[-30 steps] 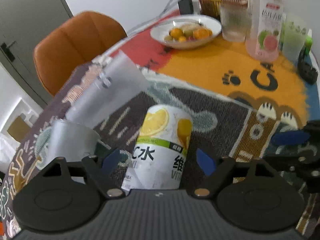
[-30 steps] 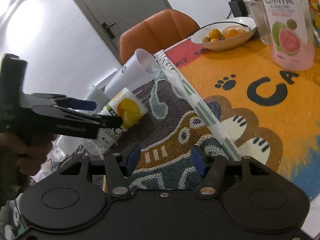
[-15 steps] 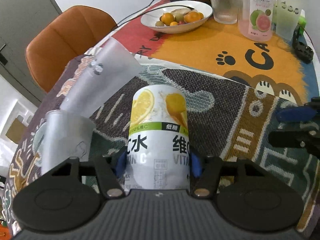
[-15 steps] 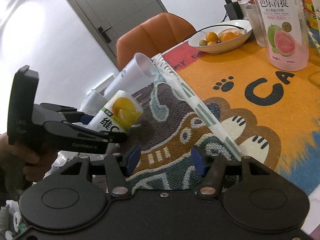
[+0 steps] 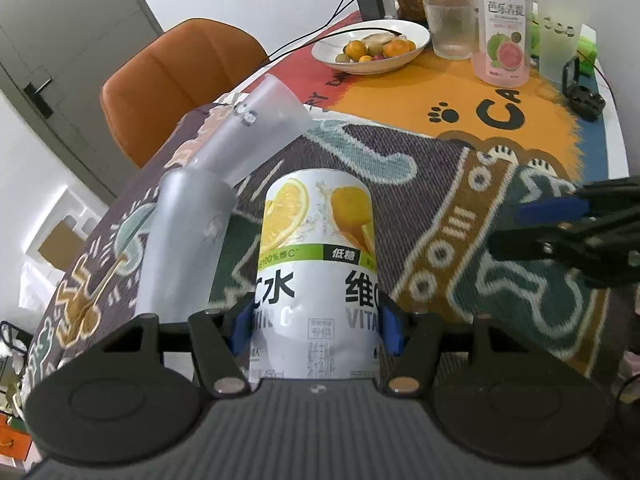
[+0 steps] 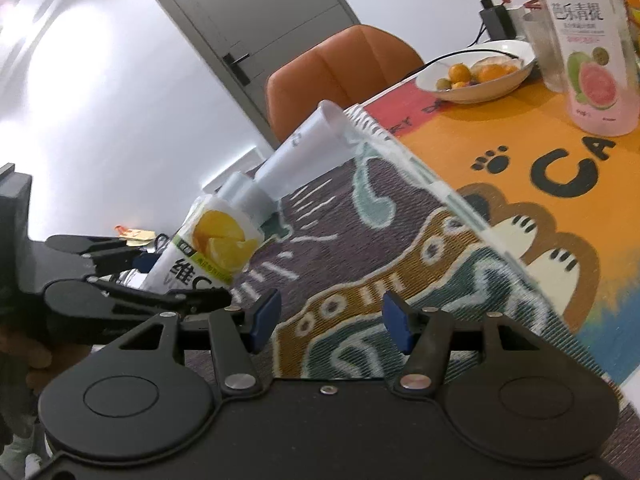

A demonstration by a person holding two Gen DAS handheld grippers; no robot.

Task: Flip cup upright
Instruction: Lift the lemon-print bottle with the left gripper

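My left gripper is shut on a white cup with a lemon label, its blue pads pressed on both sides. The cup tilts, its closed end pointing away from me. In the right wrist view the cup leans in the left gripper's black fingers just above the patterned cloth. My right gripper is open and empty, to the right of the cup, over the cloth.
Two frosted plastic cups lie stacked on their sides left of the held cup. A fruit bowl, a glass, a guava drink bottle and an orange chair stand beyond.
My left gripper closed on the lemon cup and lifted and tilted it. My right gripper stayed open beside it.
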